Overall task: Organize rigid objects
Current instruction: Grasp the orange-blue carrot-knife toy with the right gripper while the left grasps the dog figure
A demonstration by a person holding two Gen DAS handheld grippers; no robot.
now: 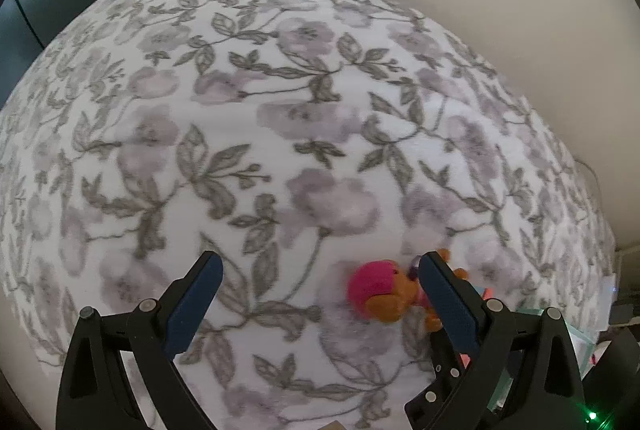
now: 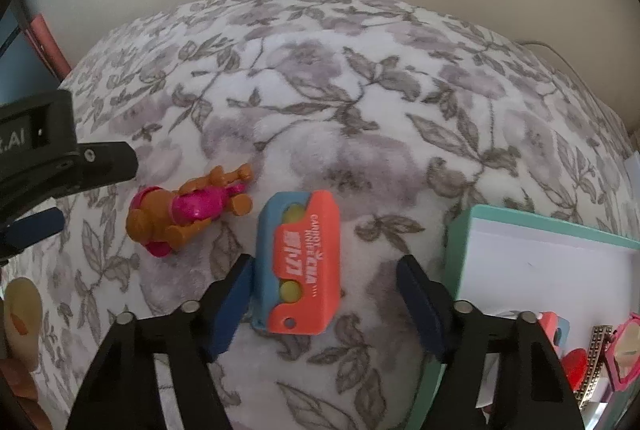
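An orange and blue toy block (image 2: 304, 266) with white lettering lies on the floral blanket (image 2: 360, 110), between the fingers of my right gripper (image 2: 326, 304). The left pad is at the block's side and the right pad stands well clear of it, so this gripper is open. A brown toy dog in pink (image 2: 188, 214) lies on its side to the left of the block. In the left wrist view the same dog (image 1: 380, 294) lies against the inside of the right finger (image 1: 444, 294) and is partly hidden by it. My left gripper (image 1: 320, 290) is open and holds nothing.
A white box with a teal rim (image 2: 520, 218) stands at the right, holding several small items, among them a pink frame (image 2: 624, 350) and a gold patterned strip (image 2: 596, 362). A cream object (image 2: 20, 306) lies at the lower left. The left gripper's black housing (image 2: 60, 158) reaches in from the left.
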